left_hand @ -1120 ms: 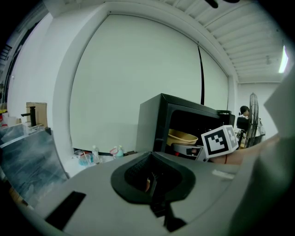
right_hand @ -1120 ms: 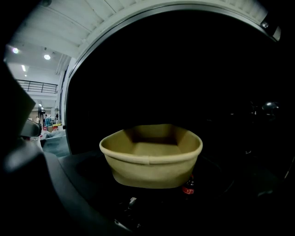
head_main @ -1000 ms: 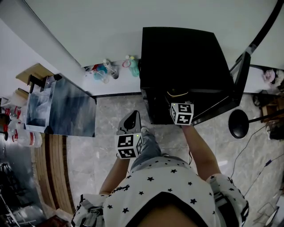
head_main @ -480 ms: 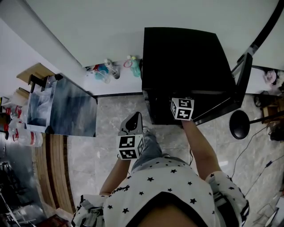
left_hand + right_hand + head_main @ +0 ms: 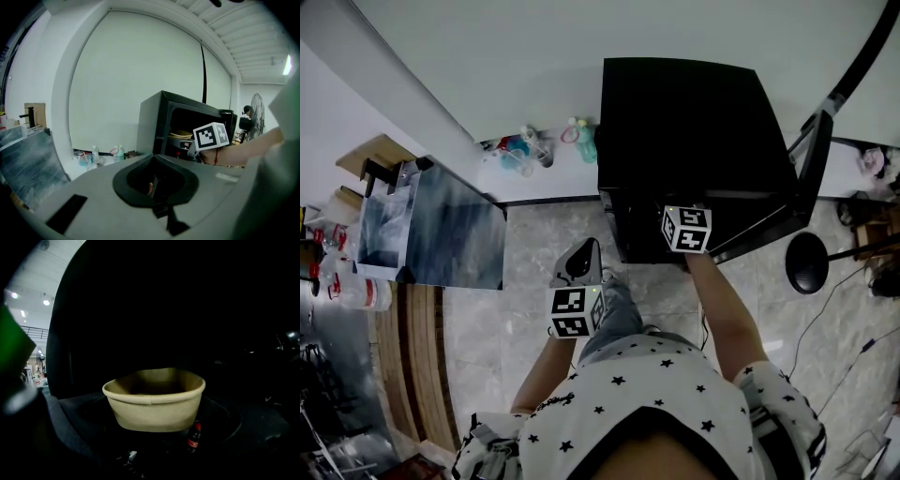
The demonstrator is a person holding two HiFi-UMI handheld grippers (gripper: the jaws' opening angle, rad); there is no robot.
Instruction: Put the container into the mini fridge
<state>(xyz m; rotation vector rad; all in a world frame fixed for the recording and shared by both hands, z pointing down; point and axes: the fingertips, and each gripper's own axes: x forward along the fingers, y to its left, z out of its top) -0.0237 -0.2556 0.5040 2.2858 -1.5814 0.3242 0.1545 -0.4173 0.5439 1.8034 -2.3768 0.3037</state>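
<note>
Right gripper, head view: the right gripper [image 5: 685,231] is at the mouth of the black mini fridge [image 5: 684,122], with its marker cube outside and its jaws reaching into the dark opening; its load cannot be seen from here
Door, head view: the fridge door [image 5: 800,178] stands open on the person's right
Left gripper, head view: the left gripper [image 5: 577,264] is low over the tiled floor [image 5: 525,281], close to the person's body and well apart from the fridge
Left gripper, own view: jaws together, nothing between them, idle
Container, left gripper view: a tan paper bowl [image 5: 181,134] shows inside the fridge cavity on an upper level, just beyond the right gripper's cube
Right gripper, own view: the bowl sits between the dark jaws, which look clamped on its lower walls; the rim is pressed slightly out of round, which fits a grasp
Look of the bowl: thin tan paper, rolled rim, no lid, upright and level; the part of the inside that shows looks empty
Neighbour: a small red-labelled bottle [image 5: 193,437] stands just below the bowl's right side; whether they touch cannot be told
Done: door open, bowl within the cavity
Left, by my reading: rest the bowl on the shelf, let go, draw the gripper out, perhaps close the door
</note>
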